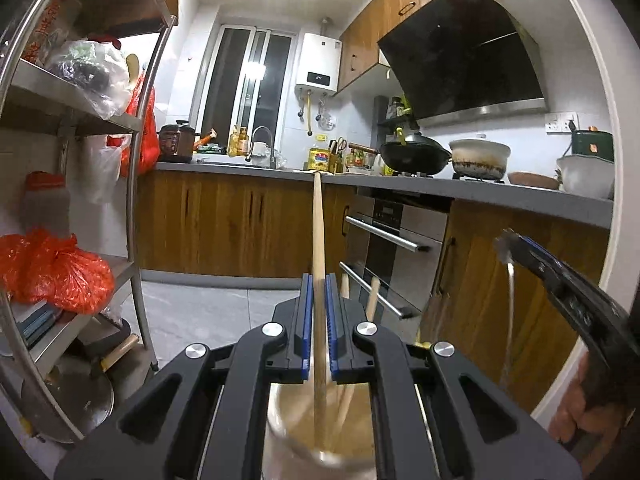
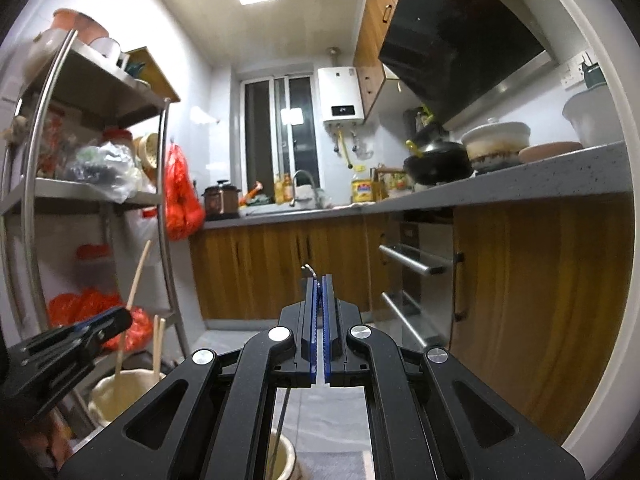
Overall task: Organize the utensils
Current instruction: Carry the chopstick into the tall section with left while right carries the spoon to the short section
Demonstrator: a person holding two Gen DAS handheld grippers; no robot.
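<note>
Left wrist view: my left tongs [image 1: 319, 280] are clamped on a long wooden stick [image 1: 318, 240], which runs down into a cream holder [image 1: 320, 432] below. Two more wooden sticks [image 1: 372, 296] stand beside it.

Right wrist view: my right tongs [image 2: 319, 280] are pressed tight on a thin metal utensil [image 2: 308, 269], whose lower end hangs over a second cream holder [image 2: 286, 456] on the floor.

Left tool [image 1: 319, 284] and right tool [image 2: 320, 284] both clamped, pointing roughly level.
</note>
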